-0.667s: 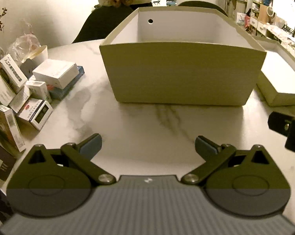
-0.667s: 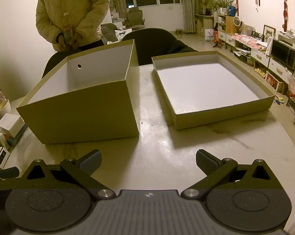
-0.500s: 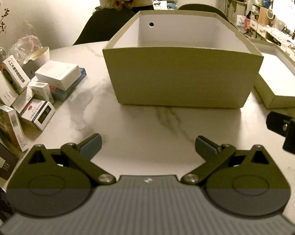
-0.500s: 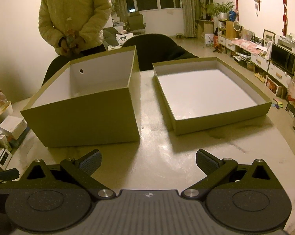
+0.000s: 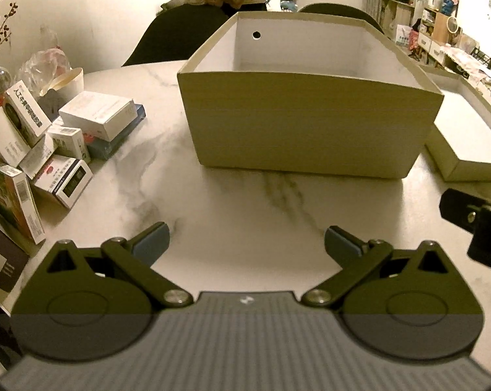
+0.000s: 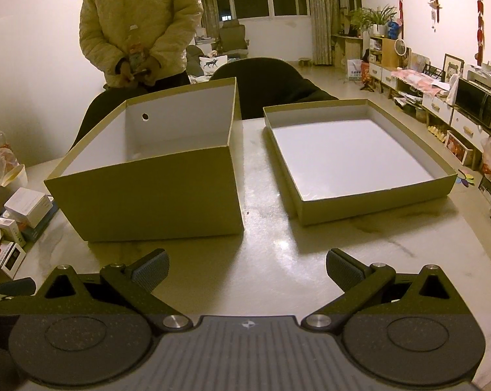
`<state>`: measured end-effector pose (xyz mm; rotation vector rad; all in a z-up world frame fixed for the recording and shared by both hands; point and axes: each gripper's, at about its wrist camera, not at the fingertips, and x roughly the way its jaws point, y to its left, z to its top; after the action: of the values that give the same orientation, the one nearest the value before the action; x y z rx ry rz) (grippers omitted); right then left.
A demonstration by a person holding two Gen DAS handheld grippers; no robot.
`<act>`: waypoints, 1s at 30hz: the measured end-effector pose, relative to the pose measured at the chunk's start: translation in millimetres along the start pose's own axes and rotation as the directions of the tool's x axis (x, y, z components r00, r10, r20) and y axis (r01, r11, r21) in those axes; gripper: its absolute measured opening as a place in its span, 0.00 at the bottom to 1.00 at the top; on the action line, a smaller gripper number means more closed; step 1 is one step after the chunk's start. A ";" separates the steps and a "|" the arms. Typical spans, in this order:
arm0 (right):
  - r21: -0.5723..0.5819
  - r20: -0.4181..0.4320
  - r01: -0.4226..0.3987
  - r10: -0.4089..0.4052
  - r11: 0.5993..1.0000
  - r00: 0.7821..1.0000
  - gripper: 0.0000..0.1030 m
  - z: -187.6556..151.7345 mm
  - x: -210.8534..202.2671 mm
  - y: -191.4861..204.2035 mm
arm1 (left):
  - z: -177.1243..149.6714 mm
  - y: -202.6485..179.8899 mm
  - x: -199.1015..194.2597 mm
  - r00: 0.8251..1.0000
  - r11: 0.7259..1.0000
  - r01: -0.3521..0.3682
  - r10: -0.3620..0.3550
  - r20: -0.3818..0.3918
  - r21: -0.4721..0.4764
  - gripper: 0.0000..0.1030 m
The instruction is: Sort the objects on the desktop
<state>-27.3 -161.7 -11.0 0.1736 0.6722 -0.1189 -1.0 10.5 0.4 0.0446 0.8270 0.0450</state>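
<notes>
White marble tabletop [image 5: 245,202] fills both views under warm lamplight. Left gripper [image 5: 245,244] hangs over bare marble, jaws spread wide, nothing between them. Right gripper [image 6: 247,268] sits the same way, wide and empty. Dead centre stands the deep tan cardboard box [image 5: 310,123], white inside, empty. Beside it toward the right edge lies the shallow tan cardboard lid [image 6: 359,153], open side up. Over at the left edge, the cluster of small white printed cartons [image 5: 50,143] sits piled and untouched. Beyond the far edge a person in a pale quilted jacket [image 6: 138,22] stands.
</notes>
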 end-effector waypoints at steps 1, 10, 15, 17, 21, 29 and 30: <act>0.000 -0.001 -0.001 0.001 1.000 1.000 1.00 -1.9 -2.5 2.2 | -0.1 0.1 0.2 1.000 1.000 0.000 0.000 -0.001 -0.001 1.00; -0.005 -0.015 0.000 0.000 1.000 1.000 1.00 -20.1 -23.7 24.2 | 0.6 3.2 2.2 1.000 1.000 0.002 -0.002 -0.010 -0.008 1.00; -0.012 -0.028 0.005 -0.005 1.000 1.000 1.00 -28.4 -31.3 38.3 | -0.1 4.9 5.3 1.000 1.000 0.003 -0.004 -0.019 -0.012 1.00; -0.013 -0.031 0.004 -0.004 1.000 1.000 1.00 -29.7 -34.7 40.8 | -0.2 5.2 6.3 1.000 1.000 0.004 -0.004 -0.022 -0.012 1.00; -0.010 -0.036 0.003 -0.004 1.000 0.999 1.00 -32.5 -40.4 44.0 | -0.1 5.2 7.2 1.000 1.000 0.003 -0.004 -0.024 -0.012 1.00; -0.005 -0.045 -0.002 0.002 1.000 0.999 1.00 -29.8 -45.6 52.9 | 2.2 14.7 7.3 1.000 0.999 -0.019 0.018 -0.020 -0.050 1.00; -0.003 -0.045 -0.003 0.003 1.000 0.999 1.00 -29.4 -45.9 53.4 | 2.9 18.2 7.4 1.000 0.997 -0.025 0.024 -0.018 -0.069 1.00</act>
<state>-72.0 -101.2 1.7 0.1745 0.7168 -0.1113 5.7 29.0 -2.0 -0.0106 0.8416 0.0974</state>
